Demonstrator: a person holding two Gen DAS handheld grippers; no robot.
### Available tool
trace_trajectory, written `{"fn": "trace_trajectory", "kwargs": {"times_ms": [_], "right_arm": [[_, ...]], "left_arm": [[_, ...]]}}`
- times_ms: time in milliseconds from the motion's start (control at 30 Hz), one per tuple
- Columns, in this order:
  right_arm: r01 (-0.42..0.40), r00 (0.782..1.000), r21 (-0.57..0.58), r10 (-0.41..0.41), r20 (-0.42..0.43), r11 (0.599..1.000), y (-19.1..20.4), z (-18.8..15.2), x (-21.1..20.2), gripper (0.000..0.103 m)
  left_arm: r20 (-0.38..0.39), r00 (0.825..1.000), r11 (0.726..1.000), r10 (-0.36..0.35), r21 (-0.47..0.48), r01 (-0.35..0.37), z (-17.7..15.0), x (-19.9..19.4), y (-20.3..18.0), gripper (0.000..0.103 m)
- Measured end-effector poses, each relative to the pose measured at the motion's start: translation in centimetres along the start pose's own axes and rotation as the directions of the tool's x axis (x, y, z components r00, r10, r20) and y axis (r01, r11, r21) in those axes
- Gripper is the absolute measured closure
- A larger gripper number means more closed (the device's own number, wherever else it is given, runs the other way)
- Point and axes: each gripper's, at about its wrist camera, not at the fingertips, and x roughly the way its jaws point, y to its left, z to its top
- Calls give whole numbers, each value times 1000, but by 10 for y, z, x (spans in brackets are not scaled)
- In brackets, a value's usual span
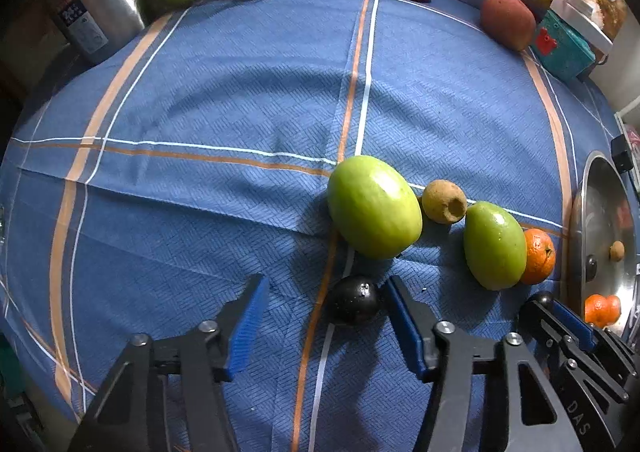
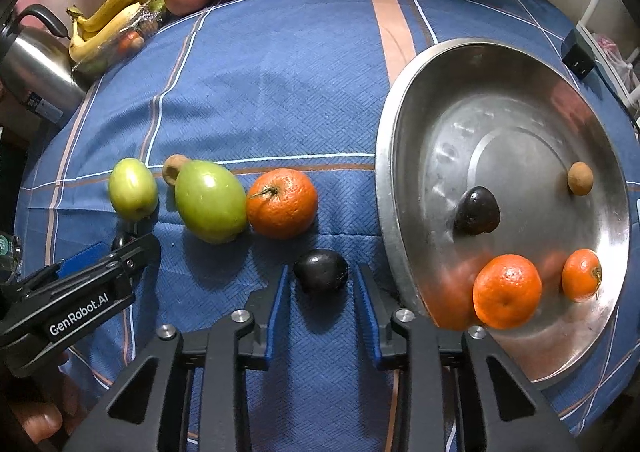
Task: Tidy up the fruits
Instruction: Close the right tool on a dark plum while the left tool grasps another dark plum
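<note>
Between the left hand-held gripper's parted fingers sat a dark plum, touching only the right pad. Another plum lay between the right hand-held gripper's unclamped fingers. Beyond lay green mangoes, an orange and a steel plate.

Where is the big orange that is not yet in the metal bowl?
In the right wrist view, the orange lies on the blue cloth, between the green fruit and the bowl.
</note>
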Motion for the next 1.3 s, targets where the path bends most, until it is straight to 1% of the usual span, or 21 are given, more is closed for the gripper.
{"fn": "trace_trajectory", "kwargs": {"times_ms": [33, 133, 267, 333, 400, 500, 800, 1167, 1300], "right_arm": [[-1, 1000, 0, 1, 1, 1000, -1, 0, 0, 72], [-8, 1000, 7, 8, 6, 1000, -3, 1, -2, 75], [-11, 1000, 7, 11, 6, 1000, -5, 3, -2, 75], [-12, 1000, 9, 11, 6, 1000, -5, 2, -2, 75], [-12, 1000, 9, 12, 7, 1000, -4, 2, -2, 75], [-12, 1000, 9, 12, 7, 1000, -4, 1, -3, 76], [-15, 1000, 8, 15, 18, 1000, -1, -3, -13, 76], [-28, 998, 6, 28, 55, 1000, 0, -3, -29, 76], [-30, 995, 2, 30, 90, 1000, 0, -2, -42, 76]], "left_arm": [[1, 1000, 1000, -5, -4, 5, 3, 0, 3, 49], [4, 999, 999, -33, -12, 33, 4, -1, 6, 58], [3, 999, 999, -45, -5, 45, 3, -1, 6, 64], [2, 998, 998, -56, -3, 56, 5, -3, 5, 70], [3, 998, 998, -63, -2, 63, 5, -3, 4, 72], [6, 998, 998, -65, -2, 65, 6, -6, 0, 73], [27, 997, 997, -76, 5, 76, 7, -32, -7, 73], [89, 993, 997, -75, 7, 75, 10, -67, -10, 73], [121, 989, 997, -82, 4, 82, 13, -81, -10, 73]]}}
